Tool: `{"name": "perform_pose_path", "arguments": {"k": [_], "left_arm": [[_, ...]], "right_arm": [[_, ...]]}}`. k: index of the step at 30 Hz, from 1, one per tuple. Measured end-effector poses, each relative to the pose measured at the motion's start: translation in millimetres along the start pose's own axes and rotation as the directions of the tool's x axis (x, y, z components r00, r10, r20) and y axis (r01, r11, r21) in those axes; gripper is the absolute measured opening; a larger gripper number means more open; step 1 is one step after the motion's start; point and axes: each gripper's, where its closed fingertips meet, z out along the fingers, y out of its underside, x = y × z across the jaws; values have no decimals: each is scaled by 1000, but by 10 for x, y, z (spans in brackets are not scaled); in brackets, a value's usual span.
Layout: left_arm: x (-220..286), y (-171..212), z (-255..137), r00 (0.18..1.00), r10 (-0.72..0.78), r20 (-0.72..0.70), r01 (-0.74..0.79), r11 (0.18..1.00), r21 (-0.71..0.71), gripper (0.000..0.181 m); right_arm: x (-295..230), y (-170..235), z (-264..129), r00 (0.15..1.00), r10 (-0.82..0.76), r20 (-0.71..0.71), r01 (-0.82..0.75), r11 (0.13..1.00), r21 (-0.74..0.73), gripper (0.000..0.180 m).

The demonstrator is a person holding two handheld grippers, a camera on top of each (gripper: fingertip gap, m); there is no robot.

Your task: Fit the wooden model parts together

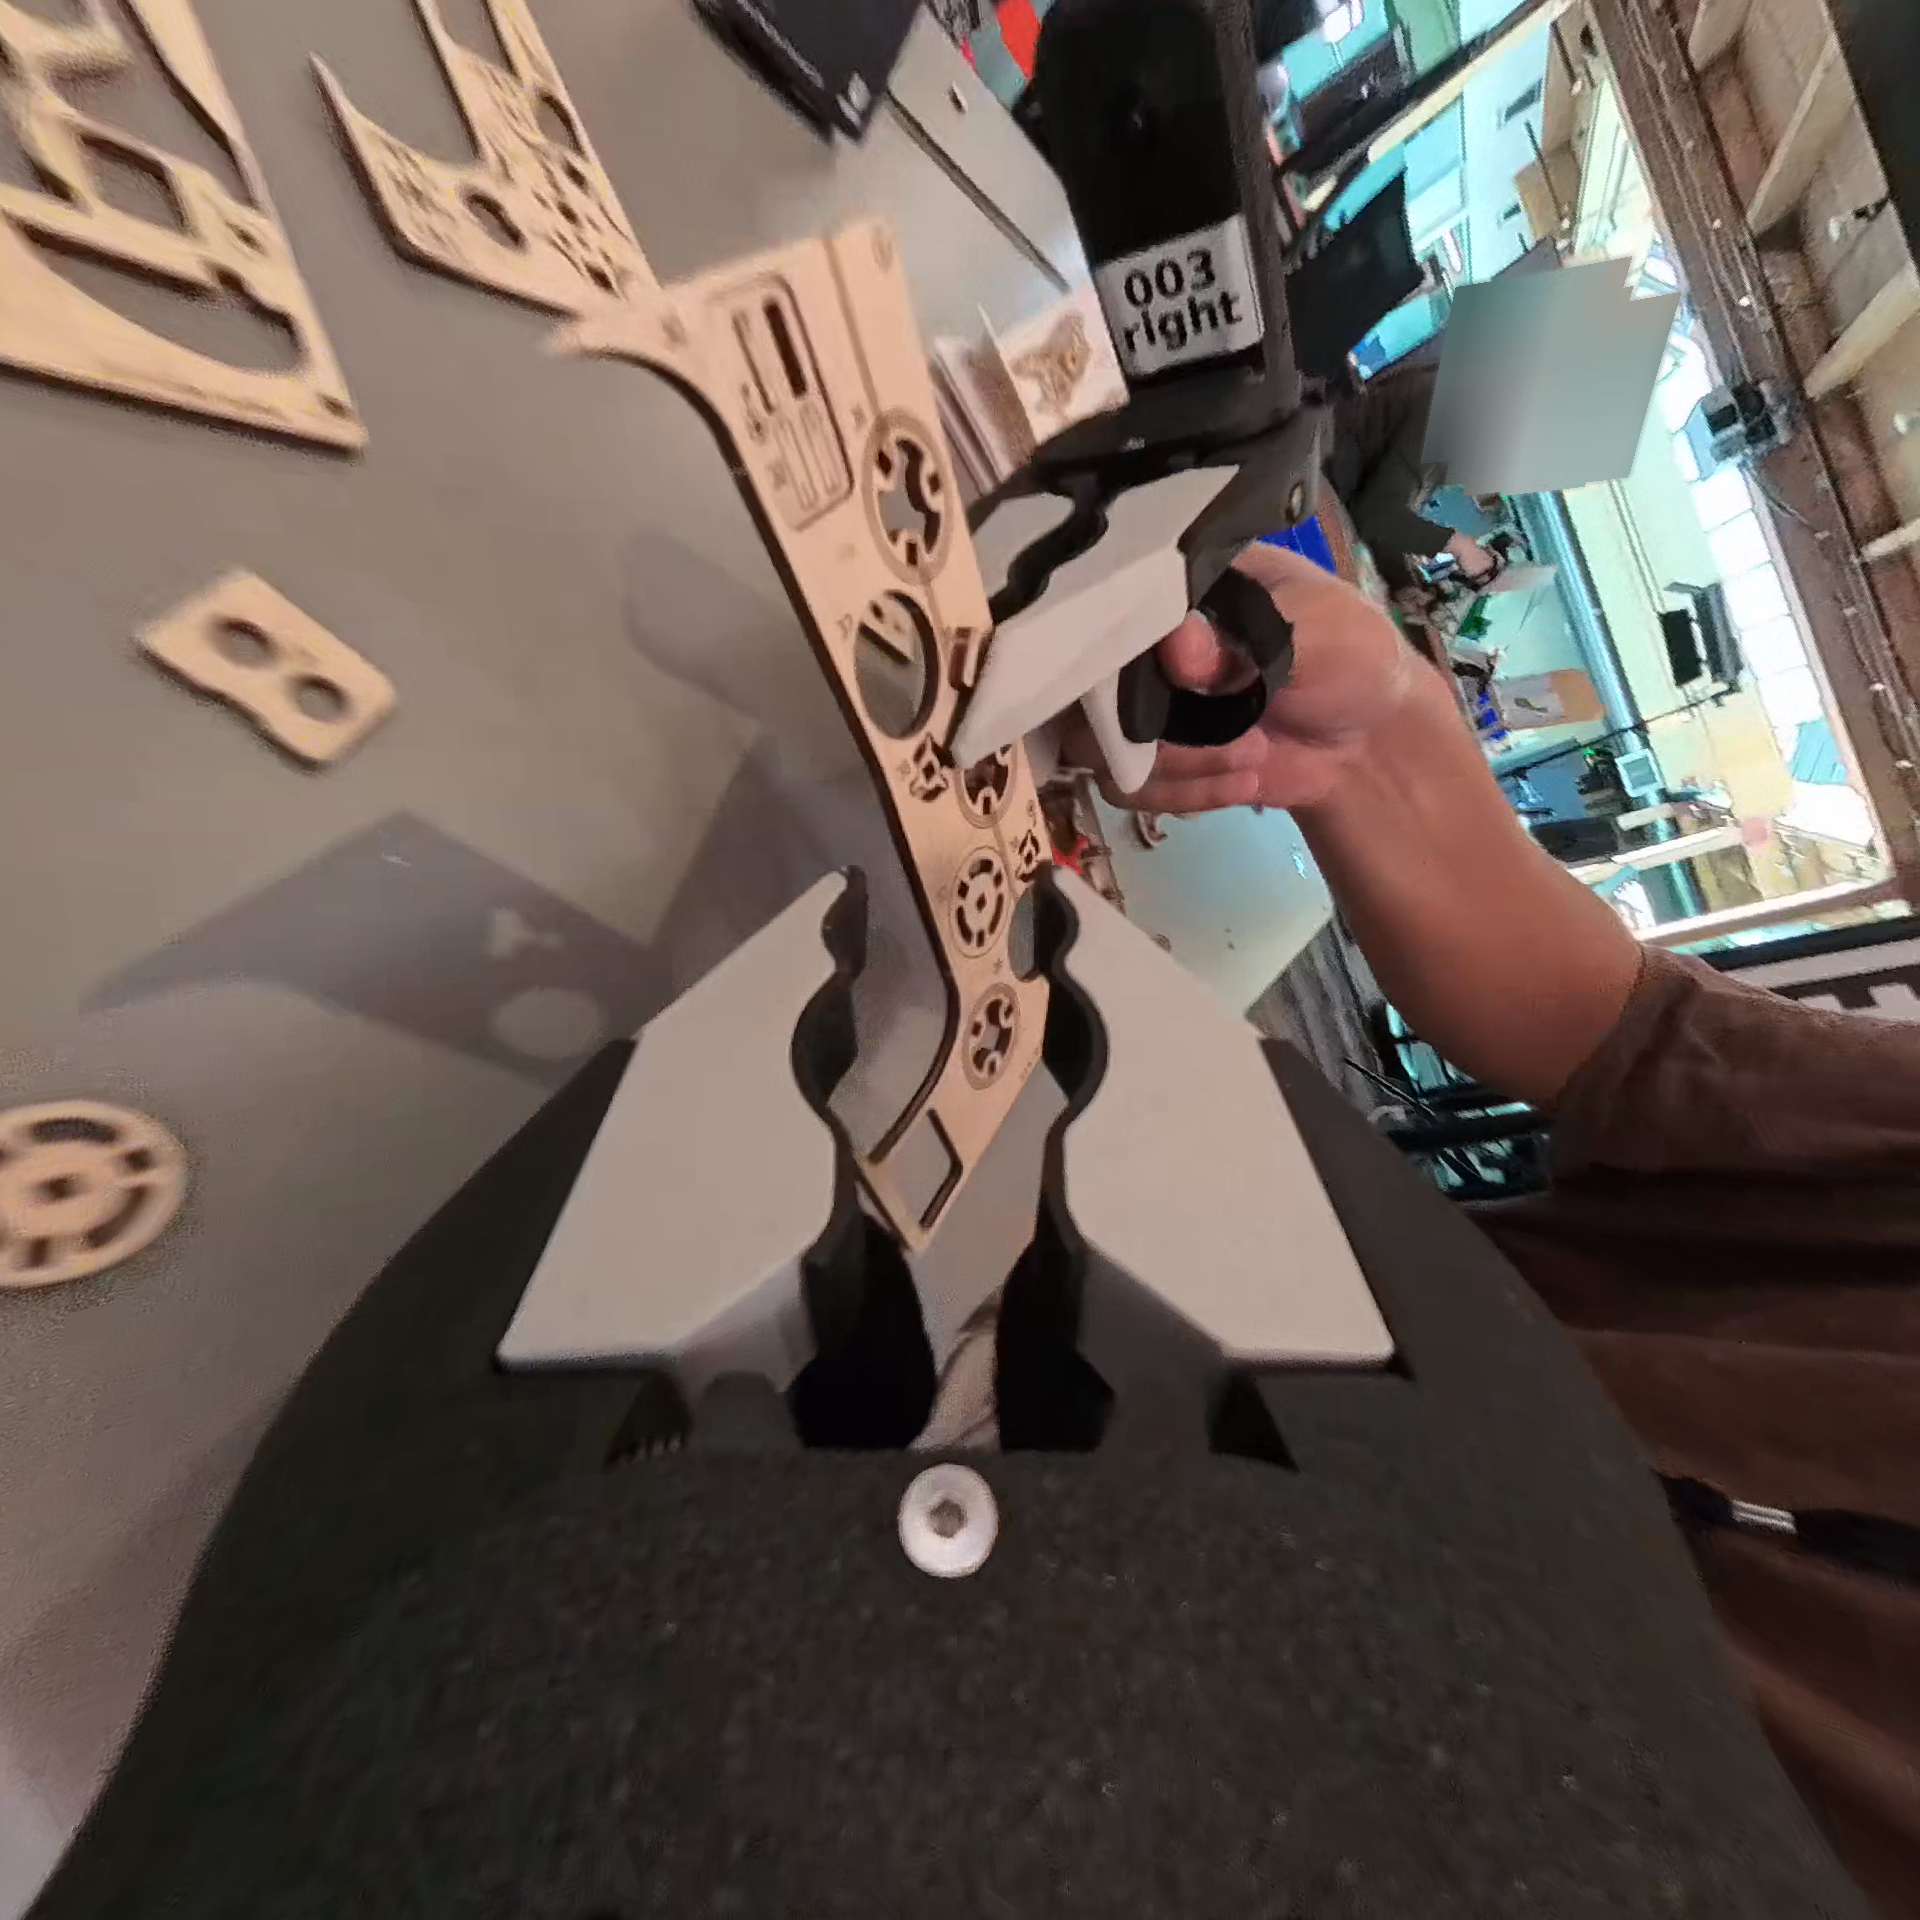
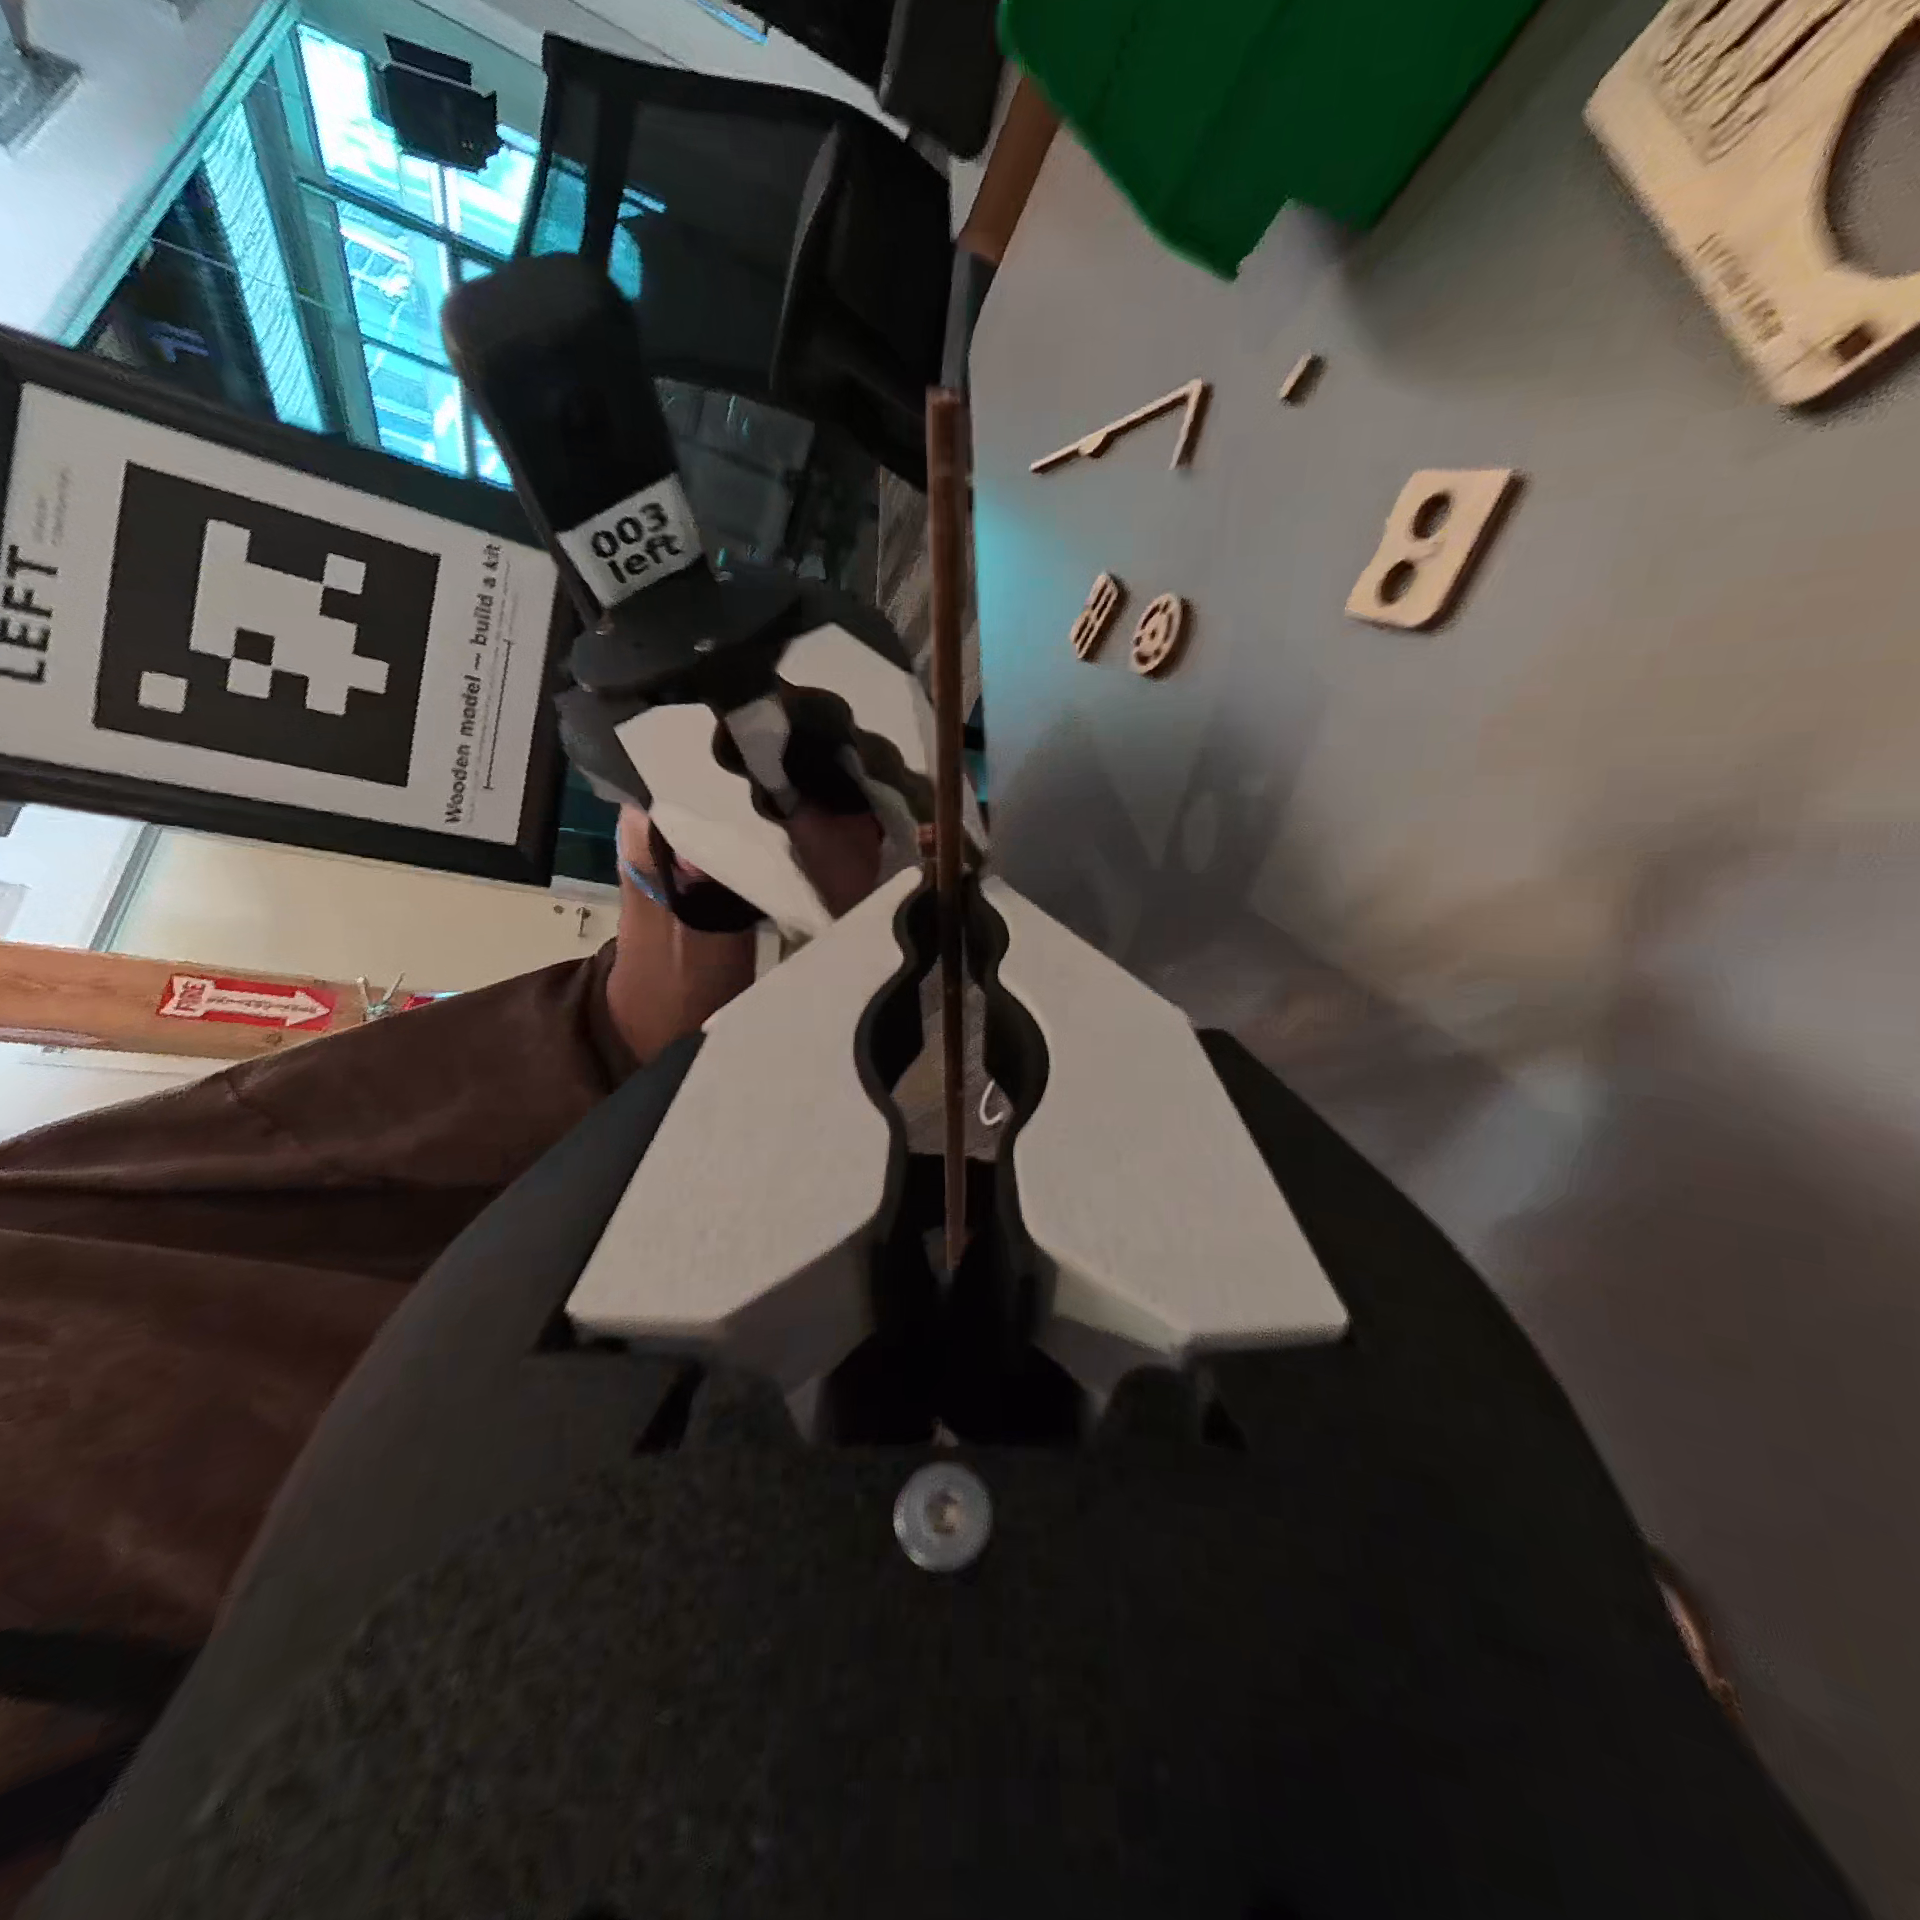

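Observation:
A laser-cut wooden sheet [image 1: 914, 499] with round punch-out parts is held up above the grey table [image 1: 520, 623]. My right gripper [image 1: 961, 727] is shut on its edge near the middle. In the right wrist view the sheet [image 2: 945, 623] stands edge-on between that gripper's [image 2: 943, 883] closed fingers. My left gripper [image 1: 951, 894] is open, and the narrow lower end of the sheet lies between its spread fingers. The left gripper [image 2: 883, 842] also shows in the right wrist view, just left of the sheet.
Loose wooden parts lie on the table: a two-hole plate [image 1: 270, 665] [image 2: 1434, 551], a wheel-like disc [image 1: 73, 1190], a small round part [image 2: 1158, 634] and emptied cut-out sheets [image 1: 156, 260] [image 2: 1766, 187]. A green box [image 2: 1247, 104] stands at the table's far side. A person's hand [image 1: 1299, 707] holds the right gripper. Less than 4 cm separates the two grippers' tips.

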Motion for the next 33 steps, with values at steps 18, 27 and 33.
{"name": "perform_pose_path", "arguments": {"k": [18, 27, 33], "left_arm": [[-228, -72, 218, 991, -115, -62, 114, 993, -12, 1], [-338, 17, 55, 996, -72, 55, 76, 994, -74, 0], [101, 57, 165, 968, -139, -207, 121, 988, -94, 0]], "right_arm": [[137, -394, -173, 984, -2, -179, 19, 995, 95, 18], [126, -559, -162, 933, -230, -276, 239, 971, -3, 34], [-171, -522, 77, 987, -161, -9, 161, 985, 55, 29]]}}
